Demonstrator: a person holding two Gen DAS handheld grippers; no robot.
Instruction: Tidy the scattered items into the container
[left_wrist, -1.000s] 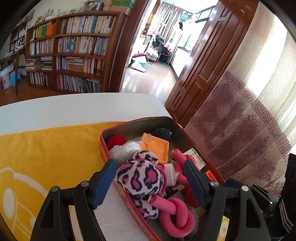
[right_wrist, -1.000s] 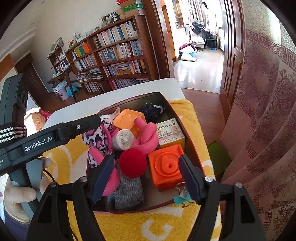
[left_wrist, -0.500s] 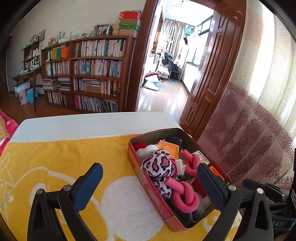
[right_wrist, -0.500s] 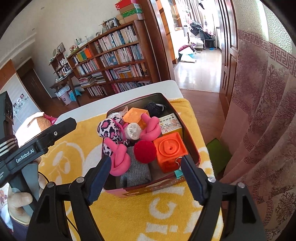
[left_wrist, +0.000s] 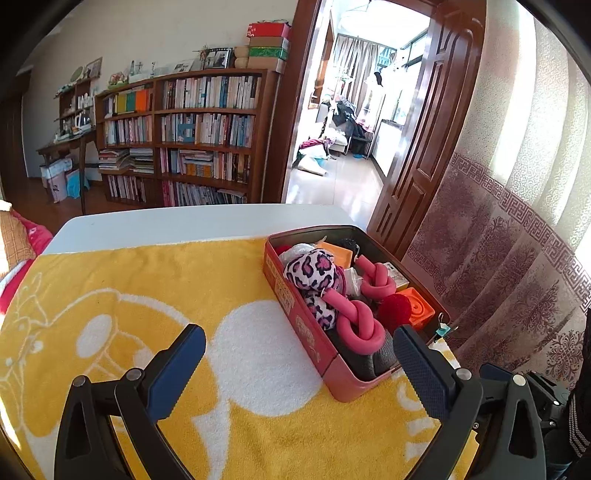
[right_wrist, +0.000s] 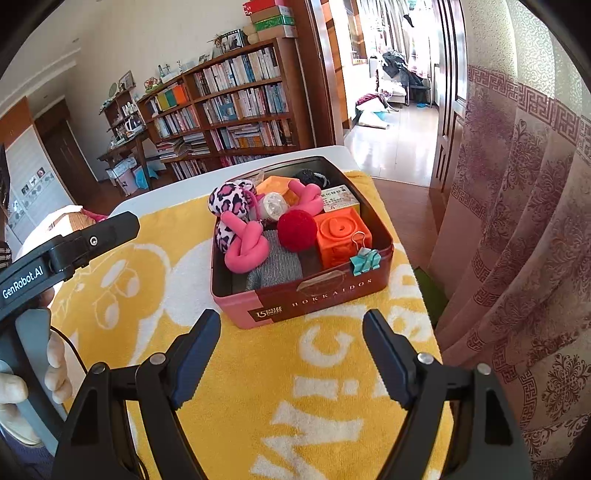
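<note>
Both grippers stand clear of the load. The left gripper (left_wrist: 295, 365) has its jaws spread wide with nothing between them; they finished opening within the last second. The right gripper (right_wrist: 291, 354) is also wide and empty, its jaws having just been opening further.

The red rectangular tin container (right_wrist: 306, 299) sits on the yellow-and-white towel (right_wrist: 295, 406) just ahead of the right gripper, and ahead and to the right of the left gripper. No loose item shows on the visible towel, so the tidying appears complete or close to it.

Findings on risk:

1. The contents are heaped. The pink-and-black leopard-print plush piece (right_wrist: 229, 199) and the pink knotted foam tube (right_wrist: 245, 245) stand above the rim on the side nearest the left gripper. A knock to the tin could tip either one back onto the towel.

2. The teal binder clip (right_wrist: 364, 258) is perched at the front rim, nearest the right gripper. Whether it is clipped to the wall or only resting there cannot be told; if resting, it may drop outside.

3. The tin stands near the towel's right edge, next to the patterned curtain (right_wrist: 517, 221). A drag on the towel by either gripper could shift it toward that edge of the surface.

4. The red fuzzy ball (right_wrist: 297, 230) lies high beside the orange moulded cube (right_wrist: 341, 236) and could roll out if the tin tilts.
</note>
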